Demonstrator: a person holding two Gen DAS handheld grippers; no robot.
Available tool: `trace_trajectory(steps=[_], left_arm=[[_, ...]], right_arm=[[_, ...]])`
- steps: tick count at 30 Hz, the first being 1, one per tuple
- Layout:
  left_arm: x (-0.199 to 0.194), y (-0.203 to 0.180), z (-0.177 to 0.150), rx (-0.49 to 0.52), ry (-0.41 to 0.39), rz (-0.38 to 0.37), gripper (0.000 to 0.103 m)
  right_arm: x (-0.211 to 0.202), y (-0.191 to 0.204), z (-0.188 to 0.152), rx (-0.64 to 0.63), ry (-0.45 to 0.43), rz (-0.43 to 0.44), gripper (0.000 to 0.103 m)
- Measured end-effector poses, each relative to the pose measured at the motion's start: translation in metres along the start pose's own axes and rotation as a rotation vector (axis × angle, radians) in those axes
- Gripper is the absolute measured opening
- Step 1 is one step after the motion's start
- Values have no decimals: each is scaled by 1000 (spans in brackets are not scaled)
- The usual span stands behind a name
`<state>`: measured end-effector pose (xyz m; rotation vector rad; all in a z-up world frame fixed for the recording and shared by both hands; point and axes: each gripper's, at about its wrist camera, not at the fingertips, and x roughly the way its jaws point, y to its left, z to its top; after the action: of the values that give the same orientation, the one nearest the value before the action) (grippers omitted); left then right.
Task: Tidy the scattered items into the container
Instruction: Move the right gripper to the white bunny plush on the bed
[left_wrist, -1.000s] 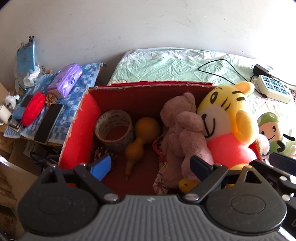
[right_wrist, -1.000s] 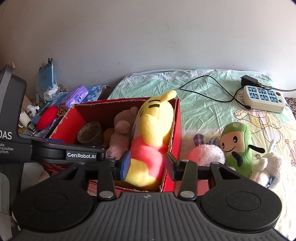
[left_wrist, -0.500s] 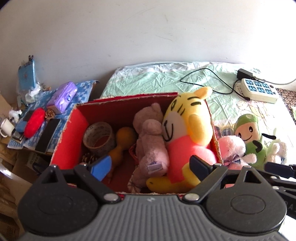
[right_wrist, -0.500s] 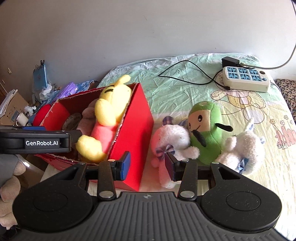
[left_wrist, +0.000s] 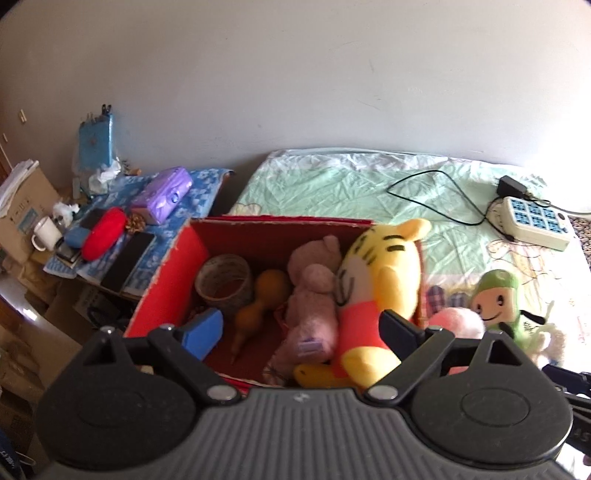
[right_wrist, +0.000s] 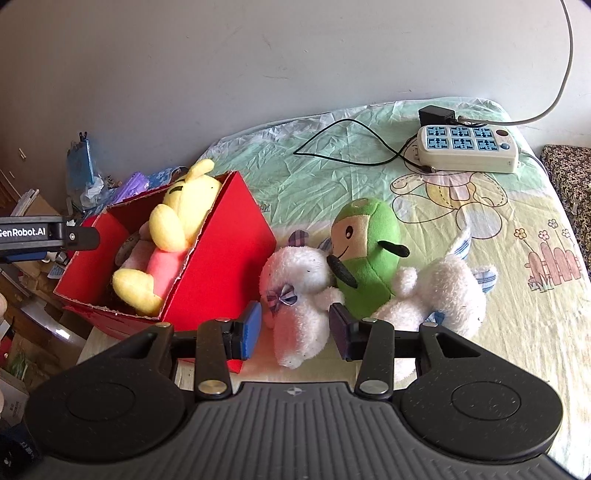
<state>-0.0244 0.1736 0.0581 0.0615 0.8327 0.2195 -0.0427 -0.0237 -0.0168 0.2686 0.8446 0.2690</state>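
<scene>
On the bed (right_wrist: 461, 206), your right gripper (right_wrist: 293, 330) stands half open with the white rabbit (right_wrist: 299, 291) between its fingers, ungripped. The green doll (right_wrist: 365, 254) leans on it and may topple when you lift. Your left gripper (left_wrist: 295, 328), opening with nothing gripped, hangs over the crowded red box (left_wrist: 177, 273), where the rabbit could spill out.

Right gripper (right_wrist: 291, 330) jaws apart, empty, white plush (right_wrist: 299, 291) beyond the gap. Green plush (right_wrist: 365, 254) touches it; second white plush (right_wrist: 443, 295) right. Red box (right_wrist: 221, 273) at bed's (right_wrist: 498, 332) left edge holds yellow tiger plush (right_wrist: 177, 236). Power strip (right_wrist: 469, 147) near far edge.
</scene>
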Motion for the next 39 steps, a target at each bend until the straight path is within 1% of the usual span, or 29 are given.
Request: trace_trajectory(steps=[3, 8, 10, 13, 15, 17, 22, 26, 27, 28, 29, 30, 33, 35, 36, 37, 39], left_arm=[[-3, -15, -2, 28, -5, -18, 94], [1, -36, -1, 62, 5, -76, 94], [3, -45, -1, 72, 11, -119, 94], [2, -58, -5, 102, 11, -203, 94], [1, -70, -9, 139, 6, -267, 94], [1, -82, -15, 177, 9, -312, 94], [13, -106, -32, 232, 65, -415, 94], [33, -120, -43, 209, 136, -488, 93], [37, -123, -46, 208, 153, -509, 91], [40, -127, -48, 211, 164, -526, 85], [43, -130, -50, 221, 170, -532, 79], [46, -135, -53, 236, 169, -532, 71], [55, -148, -59, 285, 152, -508, 67], [63, -155, -60, 302, 160, -546, 67], [67, -159, -60, 304, 161, -568, 70], [70, -163, -59, 307, 155, -580, 74], [77, -173, -59, 318, 142, -591, 75]], right_arm=[[2, -7, 0, 5, 6, -7, 45], [-2, -19, -1, 38, 10, -32, 45], [-7, -22, -2, 35, -1, -45, 45], [-11, -31, -3, 47, -2, -73, 45], [-13, -39, -5, 74, 2, -89, 45], [-15, -47, -8, 100, 4, -110, 45], [-16, -64, -13, 152, 9, -147, 45], [-13, -78, -16, 212, 23, -155, 46], [-11, -82, -17, 235, 29, -157, 46], [-9, -88, -18, 268, 37, -160, 46], [-9, -93, -20, 295, 42, -159, 46], [-7, -99, -21, 323, 46, -157, 46], [-5, -119, -22, 427, 52, -161, 45], [-5, -132, -23, 501, 46, -148, 45], [-6, -136, -22, 526, 43, -137, 45], [-5, -139, -21, 538, 38, -128, 45], [-5, -141, -15, 533, 19, -132, 45]])
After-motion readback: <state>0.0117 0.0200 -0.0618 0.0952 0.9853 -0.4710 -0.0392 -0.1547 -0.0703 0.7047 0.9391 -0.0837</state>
